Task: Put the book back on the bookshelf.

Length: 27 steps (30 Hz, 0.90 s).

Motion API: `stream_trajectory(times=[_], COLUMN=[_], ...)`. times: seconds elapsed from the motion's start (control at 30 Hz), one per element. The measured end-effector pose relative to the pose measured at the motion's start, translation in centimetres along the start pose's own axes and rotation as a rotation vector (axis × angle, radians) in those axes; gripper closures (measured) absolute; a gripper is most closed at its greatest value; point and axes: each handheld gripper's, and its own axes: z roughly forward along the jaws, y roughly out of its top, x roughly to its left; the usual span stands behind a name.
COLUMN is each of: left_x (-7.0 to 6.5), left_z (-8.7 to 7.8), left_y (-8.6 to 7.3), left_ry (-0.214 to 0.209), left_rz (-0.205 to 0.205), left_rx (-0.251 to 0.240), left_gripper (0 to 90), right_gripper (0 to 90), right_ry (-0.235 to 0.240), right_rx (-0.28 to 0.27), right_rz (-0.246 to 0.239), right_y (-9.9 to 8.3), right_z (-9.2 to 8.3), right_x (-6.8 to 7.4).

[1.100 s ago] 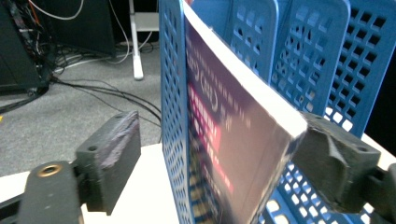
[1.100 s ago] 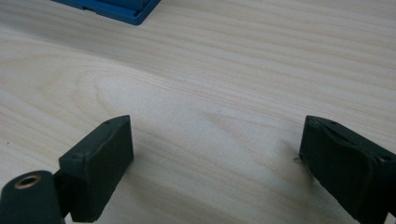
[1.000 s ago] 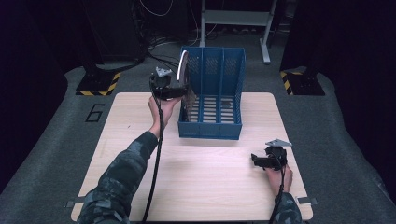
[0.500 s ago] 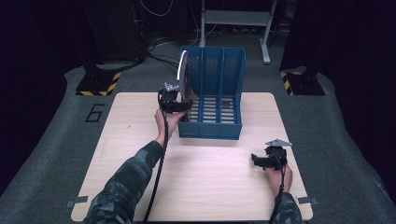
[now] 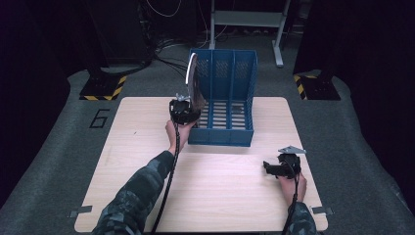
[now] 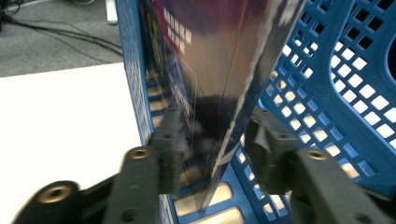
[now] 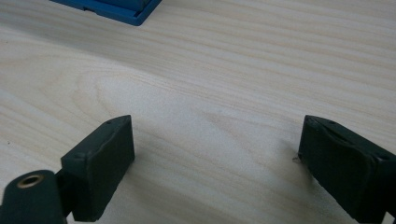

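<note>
Blue file rack (image 5: 222, 105) at tabletop's far edge; magazine (image 5: 193, 81) upright in its left slot, long axis vertical, between closing left gripper (image 5: 185, 111) pads, left pad touching; right gripper (image 5: 279, 169) released, well apart

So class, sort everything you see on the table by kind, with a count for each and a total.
Blue file rack: 1
Magazine standing in the rack: 1
Hand-held tongs, left and right: 2
Total: 4
</note>
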Motion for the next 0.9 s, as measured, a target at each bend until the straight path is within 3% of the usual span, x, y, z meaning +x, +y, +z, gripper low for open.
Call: stream_trajectory(times=[0.23, 0.33, 0.5, 0.9], left_x=[-0.1, 0.2, 0.4, -0.6], left_z=[0.0, -0.1, 0.1, 0.4], left_y=[0.0, -0.1, -0.2, -0.2], left_ry=[0.005, -0.009, -0.027, -0.093], left_rz=[-0.009, -0.078, -0.146, -0.231], left_rx=[-0.004, -0.014, -0.025, -0.027], left_gripper=[73.4, 78.3, 80.4, 79.6], right_gripper=[10.1, 10.1, 10.1, 10.2], right_ry=[0.0, 0.001, 0.001, -0.001], right_rx=[-0.007, 0.002, 0.001, -0.002], right_rz=[0.001, 0.0, 0.0, -0.002], right_y=[0.0, 0.0, 0.0, 0.0], right_z=[0.0, 0.0, 0.0, 0.0], right_x=[0.0, 0.0, 0.0, 0.0])
